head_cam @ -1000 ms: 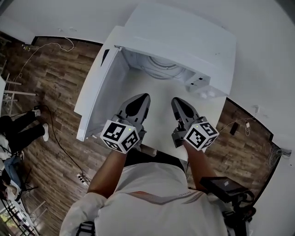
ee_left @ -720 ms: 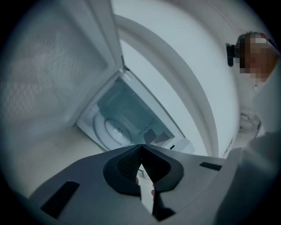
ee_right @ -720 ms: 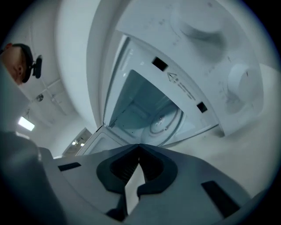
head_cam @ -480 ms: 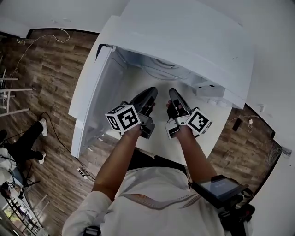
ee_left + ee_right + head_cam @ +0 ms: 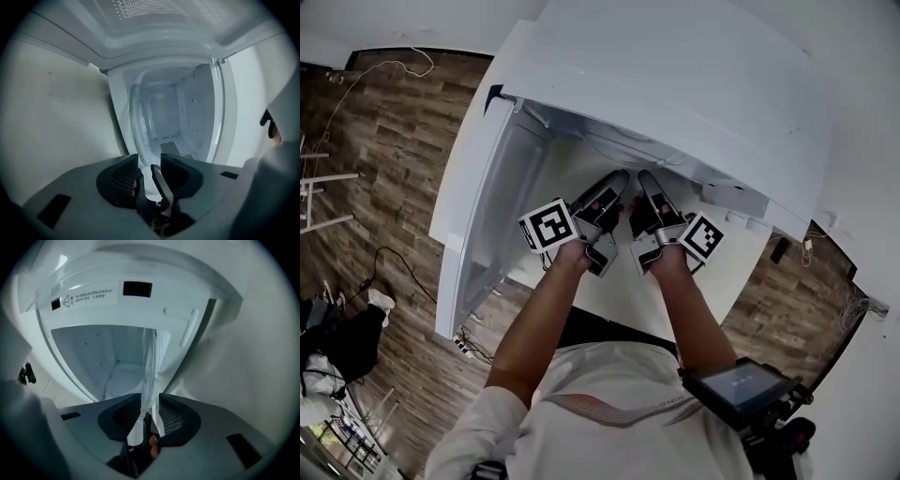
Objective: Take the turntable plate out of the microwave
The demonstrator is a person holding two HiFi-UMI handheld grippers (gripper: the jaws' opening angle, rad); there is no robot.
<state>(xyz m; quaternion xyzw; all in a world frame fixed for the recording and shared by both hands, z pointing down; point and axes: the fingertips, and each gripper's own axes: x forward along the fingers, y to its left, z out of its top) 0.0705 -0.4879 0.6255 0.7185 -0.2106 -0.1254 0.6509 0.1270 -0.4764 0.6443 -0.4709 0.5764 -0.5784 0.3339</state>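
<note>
The step in hand, as I judge it, is to take hold of the turntable plate (image 5: 149, 364). It lies low inside the microwave (image 5: 675, 84), whose door (image 5: 478, 206) stands open at the left. To do this well, each gripper should go a little farther in, so that the glass rim sits deep between the pads. Both should then close together and lift evenly, because glass can slip or knock the cavity wall.

The left gripper (image 5: 149, 159) and the right gripper (image 5: 150, 399) are at the mouth of the cavity, side by side and rolled on their sides. The jaws of both are opening. The rim runs into the right gap without being pressed, and it seems to line up with the left gap too. The left forearm (image 5: 534, 319) and the right forearm (image 5: 689, 300) reach forward, nearly parallel.
</note>
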